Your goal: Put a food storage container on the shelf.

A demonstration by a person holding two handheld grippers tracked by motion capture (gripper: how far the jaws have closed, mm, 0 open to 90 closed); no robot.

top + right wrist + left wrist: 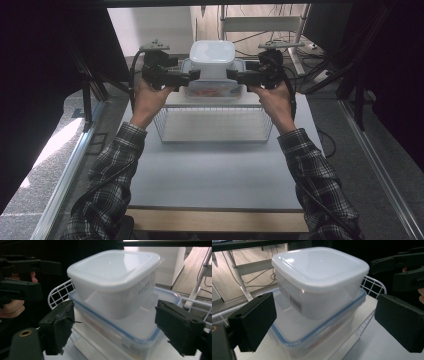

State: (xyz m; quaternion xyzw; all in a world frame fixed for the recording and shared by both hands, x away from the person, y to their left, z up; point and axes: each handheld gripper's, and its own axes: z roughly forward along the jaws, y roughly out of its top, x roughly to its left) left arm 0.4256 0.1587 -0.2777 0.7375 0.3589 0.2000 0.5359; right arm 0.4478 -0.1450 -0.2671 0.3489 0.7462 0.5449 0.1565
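Stacking white tub (212, 57) atop blue-rimmed container (212, 85)

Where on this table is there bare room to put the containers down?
The table is bare between the wire basket and its near edge. The basket floor also looks free. It is crowded beyond the basket, where the small white-lidded tub sits on the blue-rimmed container, with the left gripper and right gripper at either side.
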